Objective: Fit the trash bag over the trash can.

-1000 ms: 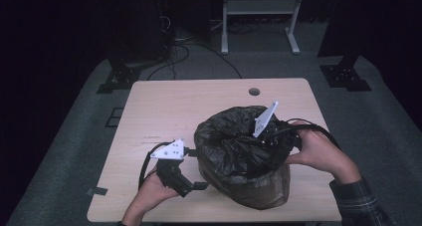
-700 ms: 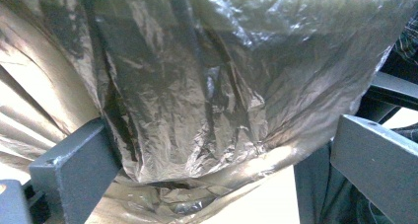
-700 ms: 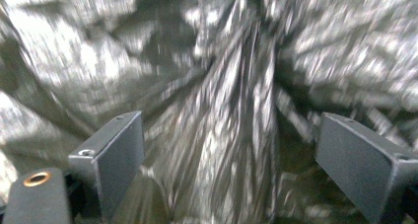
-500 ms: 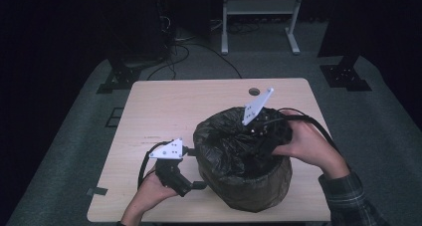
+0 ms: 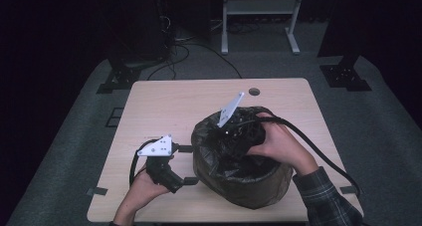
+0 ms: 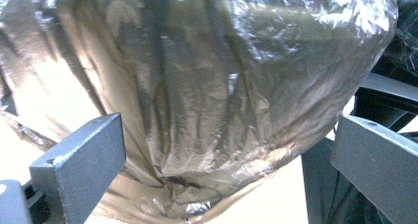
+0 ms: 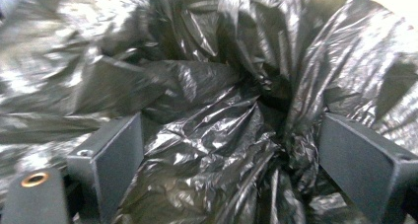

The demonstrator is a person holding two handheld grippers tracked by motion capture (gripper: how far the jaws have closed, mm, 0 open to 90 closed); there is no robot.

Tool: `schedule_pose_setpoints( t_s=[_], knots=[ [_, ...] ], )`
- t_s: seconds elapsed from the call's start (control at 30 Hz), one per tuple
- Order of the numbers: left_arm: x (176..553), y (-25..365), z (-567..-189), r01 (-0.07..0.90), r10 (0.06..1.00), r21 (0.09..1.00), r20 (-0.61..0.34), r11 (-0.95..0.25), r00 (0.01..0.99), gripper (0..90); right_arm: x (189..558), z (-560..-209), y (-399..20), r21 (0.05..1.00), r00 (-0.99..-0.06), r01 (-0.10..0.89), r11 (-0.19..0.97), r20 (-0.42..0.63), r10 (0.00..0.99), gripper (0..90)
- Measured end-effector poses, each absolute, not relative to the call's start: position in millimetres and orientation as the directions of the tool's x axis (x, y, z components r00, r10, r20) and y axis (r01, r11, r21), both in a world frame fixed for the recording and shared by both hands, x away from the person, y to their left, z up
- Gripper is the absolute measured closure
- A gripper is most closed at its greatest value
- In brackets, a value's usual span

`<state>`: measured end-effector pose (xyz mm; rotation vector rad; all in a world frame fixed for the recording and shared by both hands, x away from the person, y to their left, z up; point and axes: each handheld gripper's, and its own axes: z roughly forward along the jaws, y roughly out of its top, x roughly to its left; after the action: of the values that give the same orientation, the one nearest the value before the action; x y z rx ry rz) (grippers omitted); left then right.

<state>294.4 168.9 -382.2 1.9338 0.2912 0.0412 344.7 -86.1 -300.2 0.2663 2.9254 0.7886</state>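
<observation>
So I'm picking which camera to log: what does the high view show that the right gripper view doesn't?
The high view alone gives the layout: the wooden table, the person's hands, the left gripper open beside the black bag, and the right gripper's grey plate over the bag's mouth. The right gripper view alone gives the close-up: the right gripper with jaws wide apart and crumpled folds of plastic between them, no pad visibly pressing. Both show the black bag and the right gripper at it.

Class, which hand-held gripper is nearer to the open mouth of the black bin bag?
The right hand-held gripper: it reaches down into the bin bag's mouth, jaws open among the crumpled plastic. The left hand-held gripper sits low beside the bag's outer wall, jaws open.
</observation>
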Motion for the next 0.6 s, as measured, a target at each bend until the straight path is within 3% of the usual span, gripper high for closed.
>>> schedule_pose_setpoints(
  t_s=[0.47, 0.6],
  knots=[
    [294, 170, -380, 0.172, 0.217, 0.922, -0.100, -0.348, 0.971, 0.0, 343, -331, -68, 0.369, -0.983, 0.147, 0.918, -0.051, 0.178, 10.1],
    [294, 170, -380, 0.175, 0.217, 0.922, -0.102, -0.346, 0.971, 0.0, 342, -324, -70, 0.405, -0.983, 0.143, 0.903, -0.050, 0.177, 10.0]
  ],
)
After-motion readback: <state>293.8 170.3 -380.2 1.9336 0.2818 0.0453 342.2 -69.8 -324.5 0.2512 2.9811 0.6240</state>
